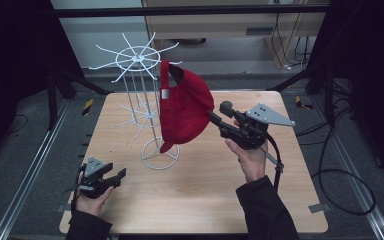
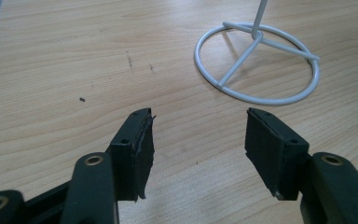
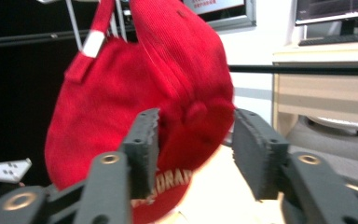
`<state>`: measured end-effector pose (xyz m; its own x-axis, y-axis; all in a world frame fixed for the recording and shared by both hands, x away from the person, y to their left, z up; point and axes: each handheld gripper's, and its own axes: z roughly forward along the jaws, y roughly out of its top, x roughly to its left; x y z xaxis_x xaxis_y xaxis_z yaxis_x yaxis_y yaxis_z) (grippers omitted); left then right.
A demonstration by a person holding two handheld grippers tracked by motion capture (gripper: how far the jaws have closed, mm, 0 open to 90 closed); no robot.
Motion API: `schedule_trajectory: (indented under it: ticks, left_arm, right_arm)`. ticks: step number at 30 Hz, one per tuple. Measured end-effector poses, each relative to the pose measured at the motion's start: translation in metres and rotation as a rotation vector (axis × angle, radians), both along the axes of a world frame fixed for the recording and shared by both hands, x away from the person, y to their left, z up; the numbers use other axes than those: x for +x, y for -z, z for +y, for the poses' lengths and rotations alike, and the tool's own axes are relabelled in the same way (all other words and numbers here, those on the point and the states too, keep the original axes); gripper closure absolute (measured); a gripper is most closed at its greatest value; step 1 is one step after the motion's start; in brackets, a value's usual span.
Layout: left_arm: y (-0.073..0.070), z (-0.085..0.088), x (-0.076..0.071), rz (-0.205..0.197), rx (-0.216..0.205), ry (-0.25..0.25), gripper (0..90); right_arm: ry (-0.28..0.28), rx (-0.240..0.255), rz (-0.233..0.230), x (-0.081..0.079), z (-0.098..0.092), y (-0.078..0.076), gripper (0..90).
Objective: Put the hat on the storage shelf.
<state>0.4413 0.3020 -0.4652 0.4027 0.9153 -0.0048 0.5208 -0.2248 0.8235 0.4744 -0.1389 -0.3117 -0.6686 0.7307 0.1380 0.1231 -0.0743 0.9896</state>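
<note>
Resting lower left of high view: left gripper (image 1: 111,176), jaws spread, empty, on table (image 1: 200,200). Centre right: right gripper (image 1: 219,114), jaws spread beside red cap (image 1: 185,107); contact unclear. Cap hangs on white wire rack (image 1: 139,62); hook hidden, lettering partly cut off.

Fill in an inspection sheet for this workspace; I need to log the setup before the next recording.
Surface: wooden table, a few small dark marks.
Job's things: red cap hanging by its back strap on a white wire rack; rack's ring base on the table.
Clutter: nothing seen.
Grippers: left gripper open, low over the table near the base; right gripper open, raised, jaws either side of the cap's crown, not closed on it.
Cables: black cable looping on the floor right of the table.
Surroundings: dark frame, grey floor, cabinet behind.
</note>
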Motion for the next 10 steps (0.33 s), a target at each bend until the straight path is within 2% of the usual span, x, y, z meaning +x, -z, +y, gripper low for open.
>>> schedule_trajectory:
  ticks: [4,5,6,7,10]
  left_arm:
    - [0.0,0.0,0.0,-0.002,-0.002,0.0,41.0]
    - [0.0,0.0,0.0,-0.002,-0.002,0.0,40.8]
    - [0.0,0.0,0.0,-0.002,-0.001,-0.001,40.8]
    - [0.0,0.0,0.0,-0.002,-0.003,-0.003,40.1]
    - [0.0,0.0,0.0,-0.003,-0.002,-0.003,38.9]
  right_arm:
    - [0.035,-0.01,0.029,-0.003,-0.018,0.021,38.2]
    - [0.035,-0.01,0.029,-0.003,-0.018,0.021,38.2]
    - [0.049,-0.014,0.04,-0.003,-0.023,0.027,36.0]
    - [0.077,-0.031,0.076,-0.004,-0.033,0.041,31.8]
    - [0.122,-0.08,0.126,-0.008,-0.048,0.066,28.2]
